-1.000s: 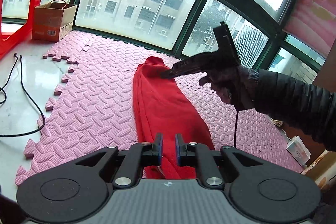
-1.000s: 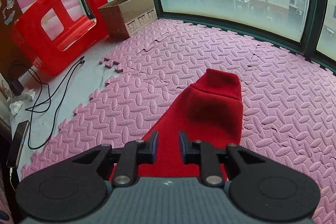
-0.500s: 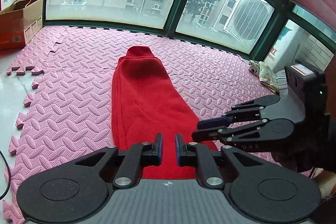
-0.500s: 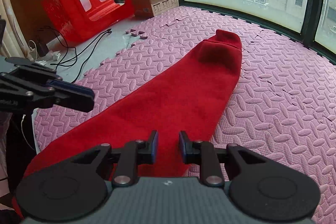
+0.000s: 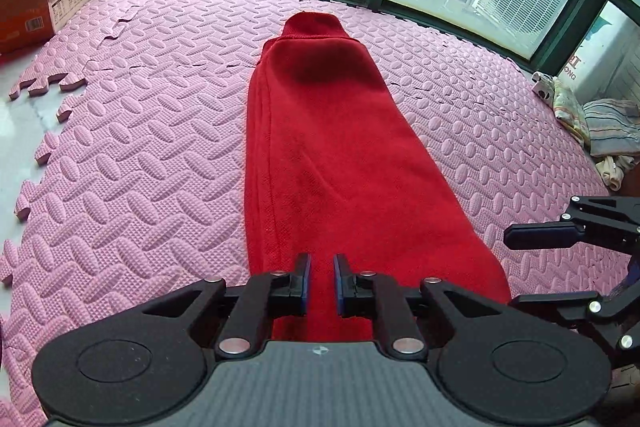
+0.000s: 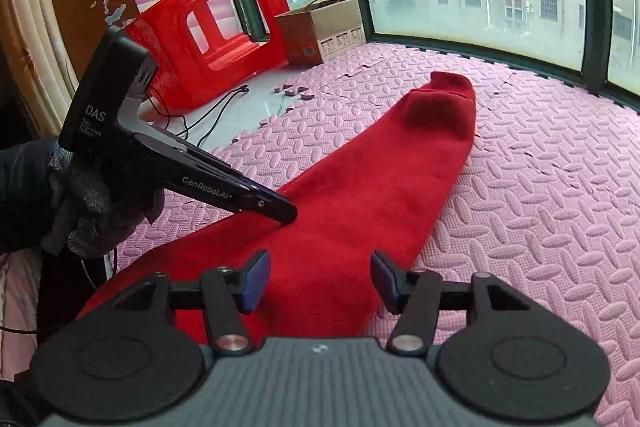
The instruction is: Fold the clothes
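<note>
A red garment point(image 5: 332, 147) lies folded into a long narrow strip on the pink foam mat point(image 5: 132, 167), its collar end far from me. My left gripper point(image 5: 321, 279) hovers over the near end, jaws shut with only a thin slit and nothing in them. In the right wrist view the left gripper point(image 6: 286, 213), held by a gloved hand point(image 6: 80, 203), points its tip down at the red garment's point(image 6: 380, 187) left edge. My right gripper point(image 6: 320, 283) is opening above the near end; cloth lies below, none pinched. The right gripper point(image 5: 532, 269) also shows at the left wrist view's right edge.
A red plastic stool point(image 6: 216, 39) lies tipped beside a cardboard box point(image 6: 320, 27) at the window. Black cables point(image 6: 208, 119) run over bare white floor left of the mat. A pile of folded cloth point(image 5: 600, 131) sits at the mat's right edge.
Both grippers have swung back along the garment to its near end. The right jaws have gone from nearly shut to wide apart. The left jaws stay shut.
</note>
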